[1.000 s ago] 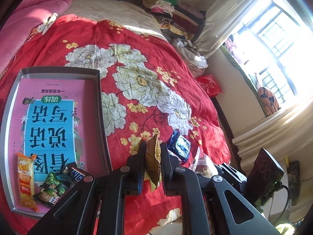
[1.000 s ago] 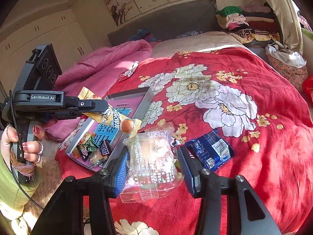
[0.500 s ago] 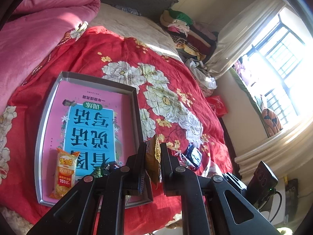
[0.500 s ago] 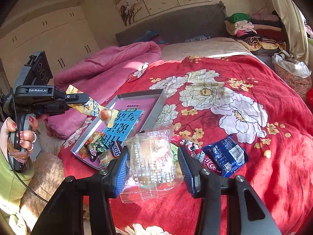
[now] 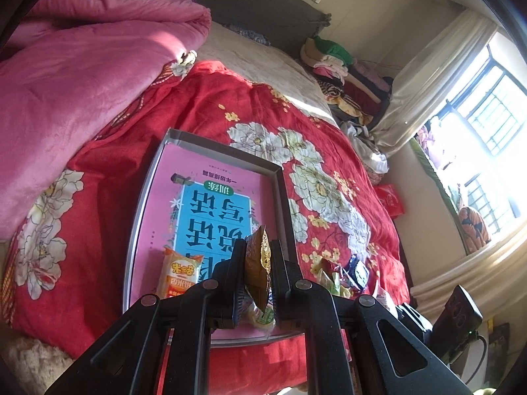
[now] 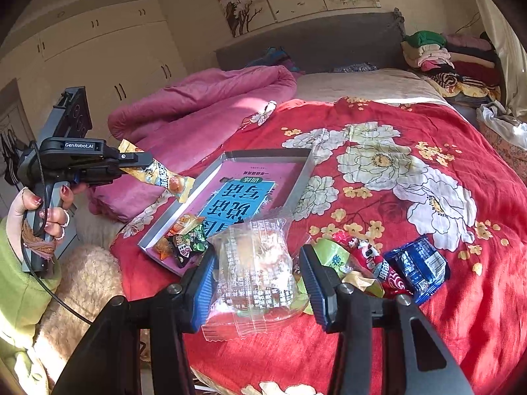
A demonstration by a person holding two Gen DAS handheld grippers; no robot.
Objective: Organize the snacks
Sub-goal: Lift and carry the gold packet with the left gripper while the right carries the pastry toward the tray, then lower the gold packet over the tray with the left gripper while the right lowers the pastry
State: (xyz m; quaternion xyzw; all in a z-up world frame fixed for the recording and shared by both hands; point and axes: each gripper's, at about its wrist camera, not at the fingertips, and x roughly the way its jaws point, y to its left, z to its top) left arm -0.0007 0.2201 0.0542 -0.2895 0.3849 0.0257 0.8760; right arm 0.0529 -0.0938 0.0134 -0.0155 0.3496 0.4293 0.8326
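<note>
My left gripper is shut on a yellow-brown snack packet, which stands on edge between the fingers above the near end of the grey tray. A pink and blue book lines the tray, and an orange packet lies at its near end. In the right wrist view, my left gripper holds the yellow packet out over the tray's left rim. My right gripper is shut on a clear plastic snack packet above the red bedspread. Green, red and blue packets lie loose to its right.
A rolled pink quilt lies left of the tray. Folded clothes are stacked at the headboard corner. A person's hand grips the left tool beside a fluffy beige cushion. The flowered bedspread stretches to the right.
My left gripper has swung left with the yellow packet, from over the loose snacks to over the tray. The right gripper shifted slightly and still holds the clear packet.
</note>
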